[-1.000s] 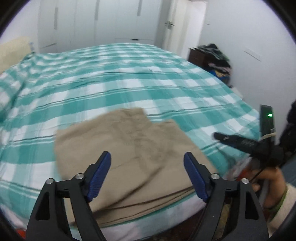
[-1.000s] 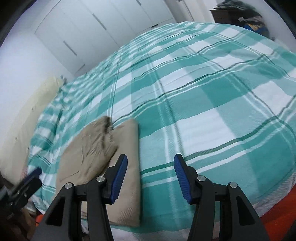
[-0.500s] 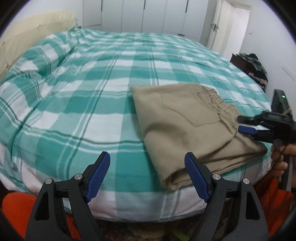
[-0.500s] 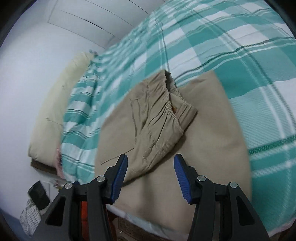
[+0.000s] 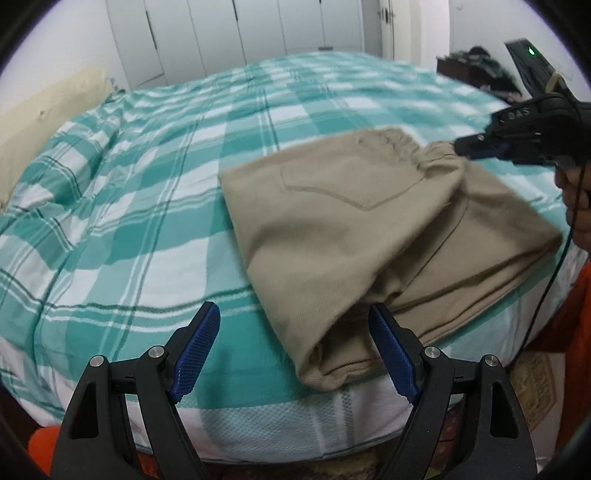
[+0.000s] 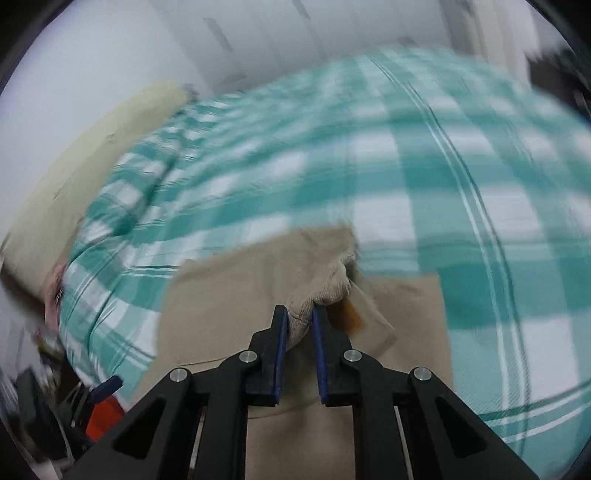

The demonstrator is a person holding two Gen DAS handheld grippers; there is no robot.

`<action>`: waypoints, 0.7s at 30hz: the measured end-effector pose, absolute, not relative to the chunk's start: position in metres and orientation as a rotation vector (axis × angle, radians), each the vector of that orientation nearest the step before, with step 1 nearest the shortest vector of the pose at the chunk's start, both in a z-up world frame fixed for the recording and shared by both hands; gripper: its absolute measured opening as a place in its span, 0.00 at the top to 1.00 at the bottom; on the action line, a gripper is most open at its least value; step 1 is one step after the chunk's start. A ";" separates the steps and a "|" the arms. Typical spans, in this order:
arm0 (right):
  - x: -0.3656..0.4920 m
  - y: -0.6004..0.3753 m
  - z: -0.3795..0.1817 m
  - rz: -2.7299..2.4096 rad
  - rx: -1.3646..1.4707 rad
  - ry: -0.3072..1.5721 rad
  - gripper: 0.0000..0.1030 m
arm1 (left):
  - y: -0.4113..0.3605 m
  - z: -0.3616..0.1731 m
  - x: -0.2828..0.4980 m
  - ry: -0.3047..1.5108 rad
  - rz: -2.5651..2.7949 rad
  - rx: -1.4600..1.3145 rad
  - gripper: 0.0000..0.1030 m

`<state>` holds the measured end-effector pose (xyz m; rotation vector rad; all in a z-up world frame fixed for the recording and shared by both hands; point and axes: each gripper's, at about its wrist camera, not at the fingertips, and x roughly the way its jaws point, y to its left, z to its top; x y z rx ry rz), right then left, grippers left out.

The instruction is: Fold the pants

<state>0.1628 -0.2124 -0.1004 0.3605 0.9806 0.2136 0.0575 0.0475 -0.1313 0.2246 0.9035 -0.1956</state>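
Tan pants (image 5: 351,229) lie partly folded near the front edge of the bed, back pocket up, elastic waistband at the far right. My left gripper (image 5: 295,347) is open and empty, hovering at the bed's front edge just before the pants' near fold. My right gripper (image 6: 300,325) is shut on the bunched waistband (image 6: 317,284) and holds it lifted a little; it also shows in the left wrist view (image 5: 480,146) at the waistband. The right wrist view is motion-blurred.
The bed has a teal and white checked cover (image 5: 147,184). A cream pillow (image 5: 37,122) lies at the far left. White wardrobes (image 5: 240,33) stand behind. A dark cabinet with clothes (image 5: 476,62) is at the back right.
My right gripper has closed on the waistband and lifted it. My left gripper has moved closer to the pants' near fold and stays open.
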 end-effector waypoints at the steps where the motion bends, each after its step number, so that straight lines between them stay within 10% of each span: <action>1: 0.165 -0.220 -0.110 0.208 0.410 1.010 0.85 | 0.049 -0.132 0.057 0.912 -0.198 0.217 0.18; 7: 0.145 -0.261 -0.140 0.207 0.666 1.037 0.47 | 0.058 -0.136 0.057 0.938 -0.201 0.173 0.18; 17: 0.183 -0.260 -0.181 0.287 0.781 1.125 0.49 | 0.082 -0.134 0.053 0.966 -0.162 0.114 0.19; 21: 0.178 -0.258 -0.165 0.301 0.767 1.078 0.74 | 0.110 -0.117 0.048 0.933 -0.171 -0.018 0.19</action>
